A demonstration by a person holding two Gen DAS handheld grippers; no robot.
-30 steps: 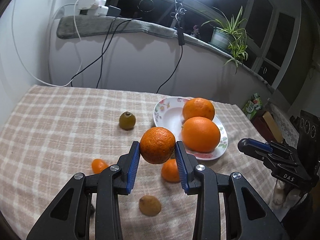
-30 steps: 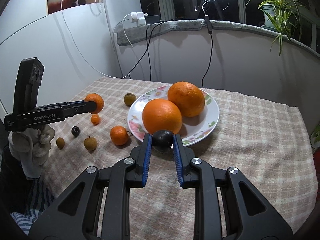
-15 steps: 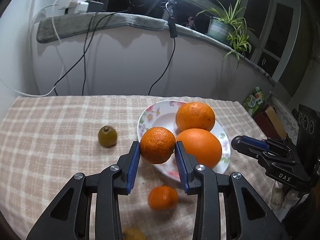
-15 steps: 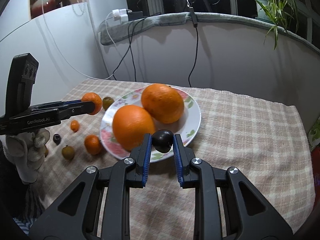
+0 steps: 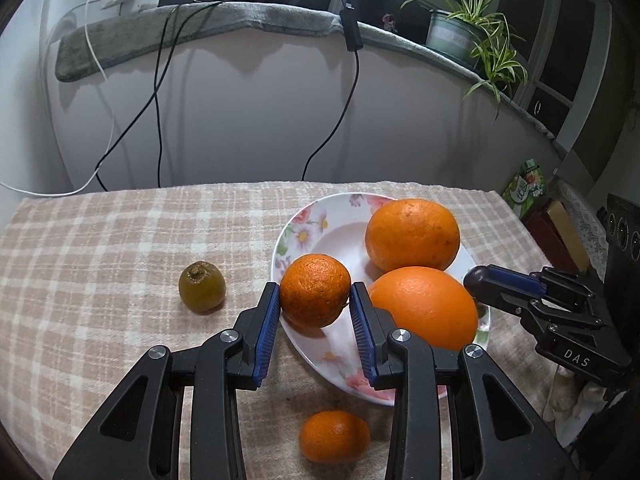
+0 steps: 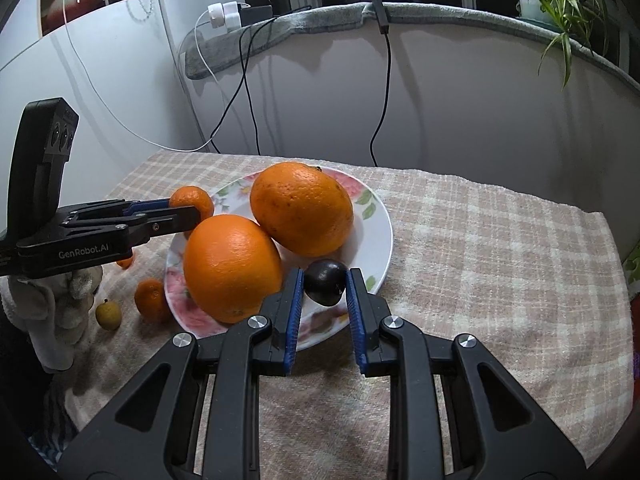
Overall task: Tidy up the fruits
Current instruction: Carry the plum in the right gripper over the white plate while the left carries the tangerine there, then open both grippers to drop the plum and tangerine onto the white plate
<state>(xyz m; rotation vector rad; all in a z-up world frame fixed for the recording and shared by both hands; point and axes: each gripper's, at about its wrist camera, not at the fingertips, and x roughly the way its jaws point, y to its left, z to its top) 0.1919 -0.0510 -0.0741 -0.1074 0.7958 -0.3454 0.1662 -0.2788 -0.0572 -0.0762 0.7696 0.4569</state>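
Both hands are closing in on the floral plate (image 5: 298, 236) now! A second ago the left gripper (image 5: 315, 300) hung out over the checked worktop (image 5: 120, 240) short of the plate; now its fingers (image 5: 267, 320), clamped on a small orange (image 5: 315, 290), sit right over the plate's near rim. The green-brown fruit (image 5: 202, 286) lies off to the plate's left, and a mandarin (image 5: 335, 436) sits on the cloth just in front of the plate.

Over on the other side, the right gripper (image 6: 322, 292) has slid in too, its fingers (image 6: 295, 304) pinched narrow around a dark plum (image 6: 325, 282), which now hangs above the plate's front edge, beside the two big oranges (image 6: 232, 262) resting on the plate. More small fruit lies on the cloth to the plate's left, in the right wrist view.

What does that mean? Both carries look nearly done, I'd say. Each fruit seems placed for a release onto the bare china, though the big oranges leave little room and a dropped round fruit could roll off the rim. Plenty of loose fruit left to collect.
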